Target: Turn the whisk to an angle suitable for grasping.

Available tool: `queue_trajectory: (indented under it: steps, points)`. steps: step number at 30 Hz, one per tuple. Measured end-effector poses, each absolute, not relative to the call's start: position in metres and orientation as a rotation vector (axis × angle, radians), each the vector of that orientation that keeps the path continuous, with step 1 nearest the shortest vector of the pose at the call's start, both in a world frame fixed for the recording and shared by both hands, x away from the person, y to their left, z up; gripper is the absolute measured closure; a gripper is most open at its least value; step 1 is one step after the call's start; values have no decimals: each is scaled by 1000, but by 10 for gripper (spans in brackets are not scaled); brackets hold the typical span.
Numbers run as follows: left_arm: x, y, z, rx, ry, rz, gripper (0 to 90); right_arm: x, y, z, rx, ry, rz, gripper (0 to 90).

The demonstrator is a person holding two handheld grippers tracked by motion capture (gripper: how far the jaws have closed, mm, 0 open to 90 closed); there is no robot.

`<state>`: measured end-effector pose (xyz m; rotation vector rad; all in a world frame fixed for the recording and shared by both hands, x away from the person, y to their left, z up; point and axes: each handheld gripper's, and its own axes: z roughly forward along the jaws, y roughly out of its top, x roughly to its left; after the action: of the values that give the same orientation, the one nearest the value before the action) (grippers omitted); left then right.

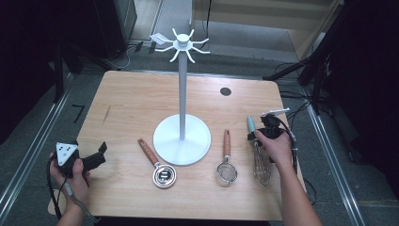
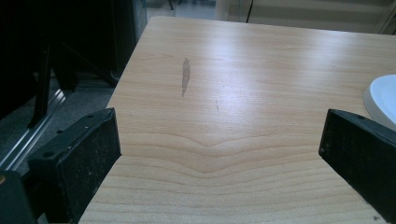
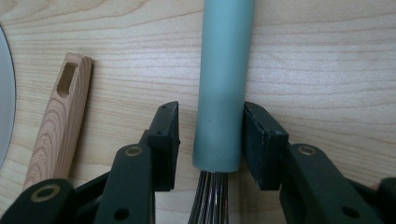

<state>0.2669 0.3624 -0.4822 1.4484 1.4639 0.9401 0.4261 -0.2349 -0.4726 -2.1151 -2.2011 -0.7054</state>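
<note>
A whisk lies at the table's right, with a teal handle (image 1: 251, 124) and wire loops (image 1: 261, 169). My right gripper (image 1: 258, 138) is lowered over it, jaws on either side of the teal handle (image 3: 224, 84) just above the wires. The right pad (image 3: 259, 140) sits against the handle and a small gap shows at the left pad (image 3: 168, 140). At the table's left front corner my left gripper (image 1: 99, 155) is held in a hand, jaws wide apart over bare wood (image 2: 219, 135), with nothing between them.
A white hook stand (image 1: 182, 94) on a round base (image 1: 197, 141) rises at the table's middle. Beside the whisk lies a small strainer (image 1: 227, 172) with a wooden handle (image 3: 60, 121). A steel measuring cup (image 1: 163, 176) lies left of the base. The base's rim (image 2: 383, 100) shows ahead of the left gripper.
</note>
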Motion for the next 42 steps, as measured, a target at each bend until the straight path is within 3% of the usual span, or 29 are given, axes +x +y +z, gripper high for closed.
queue_trajectory:
  steps: [7, 27, 42]
  points:
    - [267, 362, -482, 1448, 1464, 942, 0, 428, -232, -472, -2167, -2191, -654, 691]
    - [267, 364, -482, 1445, 1462, 910, 0, 430, -200, -468, -2230, -2414, -388, 707]
    - [268, 364, -482, 1451, 1472, 897, 0, 430, -201, -468, -2191, -2446, -368, 714]
